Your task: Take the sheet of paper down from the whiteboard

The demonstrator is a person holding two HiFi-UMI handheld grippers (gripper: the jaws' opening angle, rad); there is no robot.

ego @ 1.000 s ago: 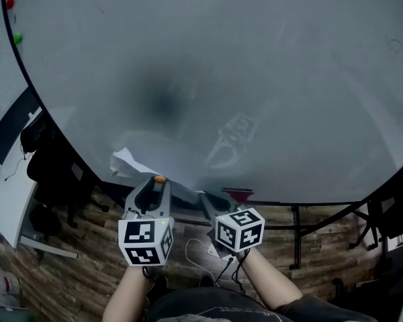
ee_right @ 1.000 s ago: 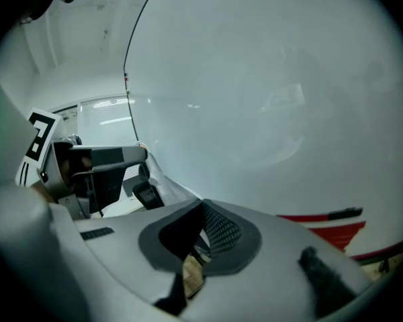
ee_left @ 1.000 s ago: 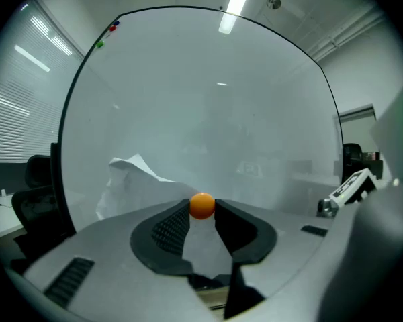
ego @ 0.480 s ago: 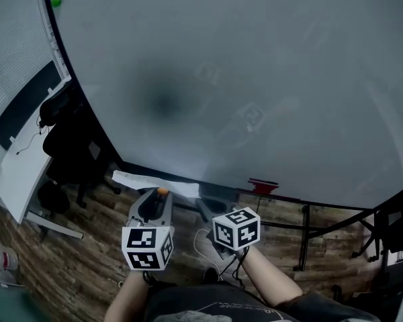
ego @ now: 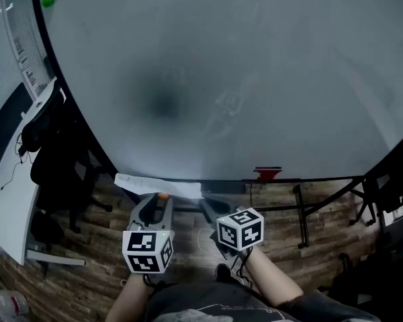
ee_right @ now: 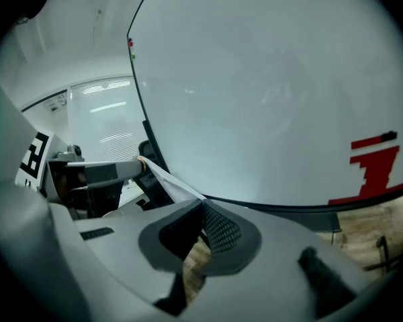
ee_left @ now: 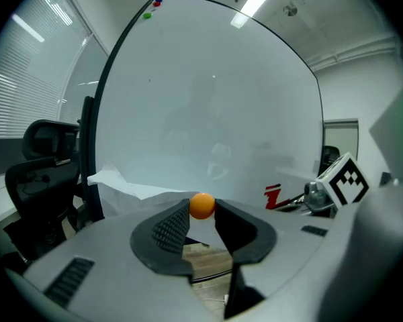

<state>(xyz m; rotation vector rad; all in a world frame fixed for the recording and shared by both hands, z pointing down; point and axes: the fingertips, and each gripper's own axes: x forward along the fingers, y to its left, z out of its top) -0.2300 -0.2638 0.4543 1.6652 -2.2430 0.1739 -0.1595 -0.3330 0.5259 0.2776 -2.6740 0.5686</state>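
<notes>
While the head view shows the sheet of paper [ego: 158, 184] stretched between the left gripper [ego: 160, 199] and right gripper [ego: 204, 202] by the whiteboard's [ego: 255, 79] lower edge, only the gripper views reveal the grips: left fingers [ee_left: 168, 230] clamped on an orange ball [ee_left: 201, 205] at the sheet's edge, right fingers [ee_right: 221, 230] pinched together on its corner.

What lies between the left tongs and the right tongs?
The sheet of paper: in the right gripper view it runs from the right gripper, shut on it, to the orange ball in the left gripper.
</notes>
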